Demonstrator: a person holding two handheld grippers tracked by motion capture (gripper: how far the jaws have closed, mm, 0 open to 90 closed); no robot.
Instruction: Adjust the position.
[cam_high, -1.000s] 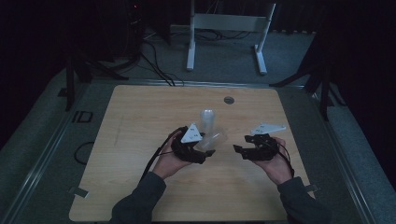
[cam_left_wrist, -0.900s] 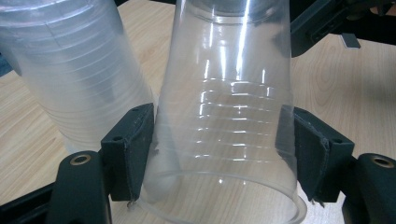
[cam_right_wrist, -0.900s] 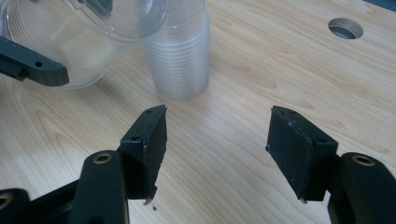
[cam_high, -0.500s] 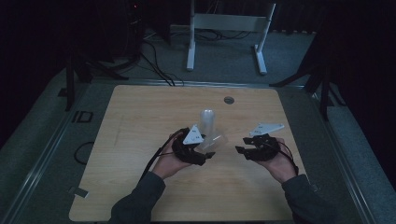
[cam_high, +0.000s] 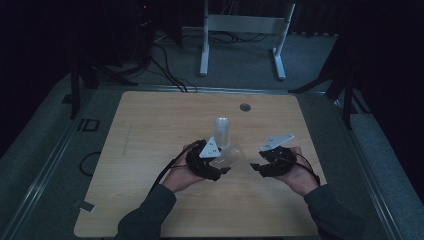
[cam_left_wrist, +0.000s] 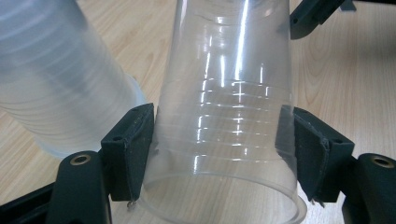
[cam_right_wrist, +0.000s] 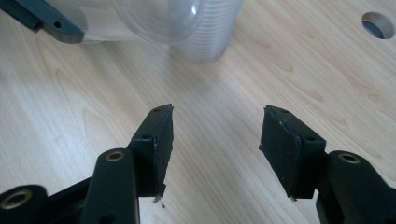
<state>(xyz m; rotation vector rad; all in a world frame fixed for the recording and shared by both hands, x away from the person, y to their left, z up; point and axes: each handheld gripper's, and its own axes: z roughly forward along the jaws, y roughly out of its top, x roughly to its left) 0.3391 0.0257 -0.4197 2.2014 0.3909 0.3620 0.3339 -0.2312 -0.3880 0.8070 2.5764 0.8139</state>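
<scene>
Dim room, pale wooden bench (cam_high: 150, 130). My left tongs (cam_left_wrist: 219, 154) clamp 1 clear thin plastic cup (cam_left_wrist: 224, 116) near its rim: light, slick, crushable. My right tongs (cam_right_wrist: 215, 140) stand apart, empty, nearby.

A dim lab or recording studio: a pale rectangular wooden table (cam_high: 150, 140) stands on grey carpet; behind it, black cables (cam_high: 167, 70) trail past a white metal stand (cam_high: 243, 30) amid darkness.
</scene>
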